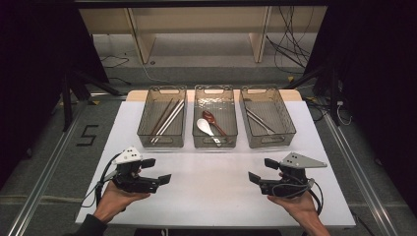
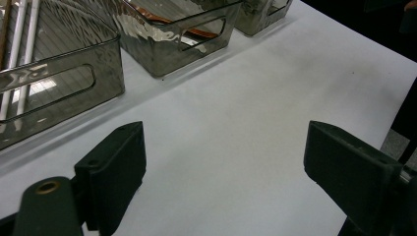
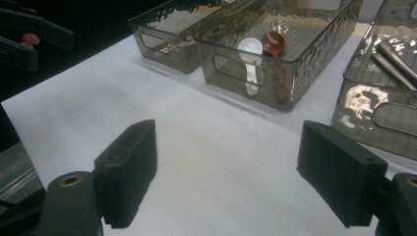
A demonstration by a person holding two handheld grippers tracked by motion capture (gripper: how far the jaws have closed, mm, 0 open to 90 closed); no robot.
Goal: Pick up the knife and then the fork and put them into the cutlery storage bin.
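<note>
- Claws, both held low over the near part of the bench: the left claw (image 1: 156, 171) and the right claw (image 1: 260, 169) each rest in an upturned hand and point toward one another across bare surface.
- Left claw, own view (image 2: 223, 167): jaws set wide apart, nothing between them, nothing touched; the pads are flat, matt black blocks with squared edges.
- Right claw, own view (image 3: 226, 172): jaws likewise wide apart and empty, over plain white bench.
- Each claw carries a grey three-cornered plate on top and a trailing black cable.
- Bench (image 1: 211, 191): white, smooth, matt sheet.
- Three bins stand side by side at the far edge, well apart from both claws; all are smoky, translucent plastic, rectangular, with rippled walls and slot handles.
- Left bin (image 1: 145, 129): long, thin chopsticks (image 1: 167, 119), some dark, some pale.
- Middle bin (image 1: 197, 140): a white spoon (image 1: 204, 126) beside a glossy reddish-brown spoon (image 1: 212, 121).
- Right bin (image 1: 287, 129): slim metal utensils (image 1: 259, 122); their kind cannot be told.
</note>
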